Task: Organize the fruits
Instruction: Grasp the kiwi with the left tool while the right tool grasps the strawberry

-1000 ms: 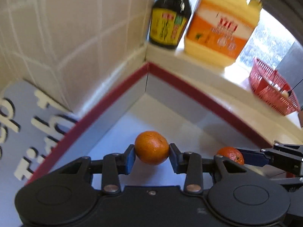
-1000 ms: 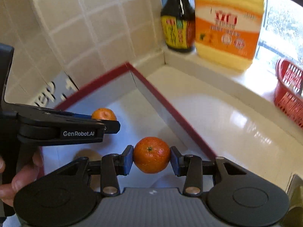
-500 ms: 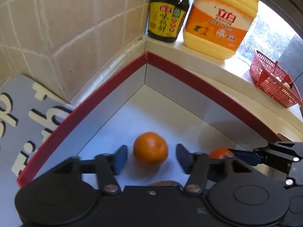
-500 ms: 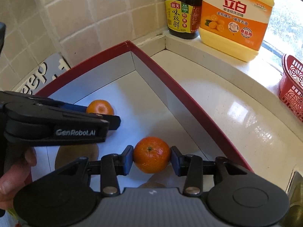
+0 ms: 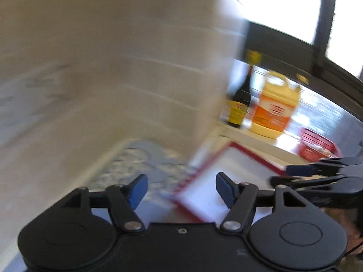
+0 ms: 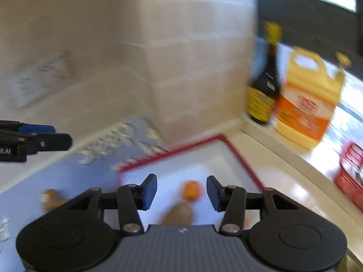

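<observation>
We see our left gripper point(image 5: 181, 190) and right gripper point(image 6: 181, 190) both spread wide and empty. The small round orange fruit point(image 6: 191, 190) lies in the red-rimmed white tray point(image 6: 238, 158), beside a blurred brown oval fruit point(image 6: 179, 214).

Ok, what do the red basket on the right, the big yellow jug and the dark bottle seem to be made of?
Blur limits detail. The red basket looks like moulded plastic: open lattice walls, uniform colour. The yellow jug looks like opaque plastic with a moulded handle and an orange label. The dark bottle could be glass or dark plastic; I cannot tell which.
</observation>
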`<state>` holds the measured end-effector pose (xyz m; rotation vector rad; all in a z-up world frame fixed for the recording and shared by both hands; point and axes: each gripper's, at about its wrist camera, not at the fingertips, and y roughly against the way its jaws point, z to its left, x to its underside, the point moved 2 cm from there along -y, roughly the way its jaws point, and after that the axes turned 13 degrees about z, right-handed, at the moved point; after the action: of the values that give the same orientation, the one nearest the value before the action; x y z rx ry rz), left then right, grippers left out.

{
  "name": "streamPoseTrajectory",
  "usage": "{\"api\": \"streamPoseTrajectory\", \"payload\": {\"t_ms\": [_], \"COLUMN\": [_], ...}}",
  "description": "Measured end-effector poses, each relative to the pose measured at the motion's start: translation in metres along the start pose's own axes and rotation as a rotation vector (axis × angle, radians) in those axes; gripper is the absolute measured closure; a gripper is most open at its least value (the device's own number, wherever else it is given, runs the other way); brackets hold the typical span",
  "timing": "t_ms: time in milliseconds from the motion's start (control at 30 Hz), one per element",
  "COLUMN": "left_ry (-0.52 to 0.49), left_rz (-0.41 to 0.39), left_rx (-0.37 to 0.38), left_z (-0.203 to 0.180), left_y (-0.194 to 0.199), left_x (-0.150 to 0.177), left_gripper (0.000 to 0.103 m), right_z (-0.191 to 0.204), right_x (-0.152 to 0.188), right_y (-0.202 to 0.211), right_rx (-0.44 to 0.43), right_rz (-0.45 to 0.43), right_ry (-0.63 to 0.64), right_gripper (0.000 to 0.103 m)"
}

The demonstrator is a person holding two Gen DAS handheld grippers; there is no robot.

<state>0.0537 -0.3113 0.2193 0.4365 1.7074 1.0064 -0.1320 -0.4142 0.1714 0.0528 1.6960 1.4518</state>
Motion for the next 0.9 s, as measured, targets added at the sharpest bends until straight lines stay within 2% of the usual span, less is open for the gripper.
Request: {"api": "streamPoseTrajectory", "payload": {"t_ms": [100,167,300,367,433,533,633,767,833,900], "left_ry": [0.093,0.162,0.280,0.317,0.357,0.410,0.492,0.606,0.629,0.633], "left_rz": [-0.013,-0.014,0.023,0.040,0.073,0.085,0.078,0.115,0.136,0.152], "left_rx": [-0.095,-0.132,-0.142,-0.140,-0.106,-0.064,-0.054,0.129,0.138,0.114], "left_z": [0.043,0.072,0.116,0.128,0.135,0.141,0.149,0.157,0.154,0.149], "left_y": [0.039,0.058,0.069,0.062,0.044,0.015,-0.012,-0.057,-0.074,-0.088], "left_x": [0.035,0.064,0.125,0.148,0.163,0.170,0.168,0.158,0.156,0.152], "left_gripper": [0.024,0.024,0.024,0.024,0.024,0.023,0.021,0.021,0.021,0.021], "right_z": [0.040,0.066,0.111,0.124,0.132,0.134,0.128,0.121,0.122,0.124], "right_x": [0.003,0.008,0.036,0.050,0.066,0.082,0.097,0.111,0.119,0.128], "right_y": [0.007,0.002,-0.015,-0.027,-0.040,-0.056,-0.064,-0.069,-0.074,-0.082], "right_rx": [-0.067,-0.103,-0.157,-0.162,-0.164,-0.156,-0.143,-0.175,-0.168,-0.169], "right_rz": [0.002,0.029,0.142,0.205,0.272,0.341,0.347,0.356,0.353,0.365], "right_ry": [0.084,0.135,0.235,0.266,0.275,0.255,0.201,0.155,0.154,0.160], "right_gripper": [0.052,0.052,0.052,0.051,0.051,0.051,0.050,0.049,0.049,0.049]}}
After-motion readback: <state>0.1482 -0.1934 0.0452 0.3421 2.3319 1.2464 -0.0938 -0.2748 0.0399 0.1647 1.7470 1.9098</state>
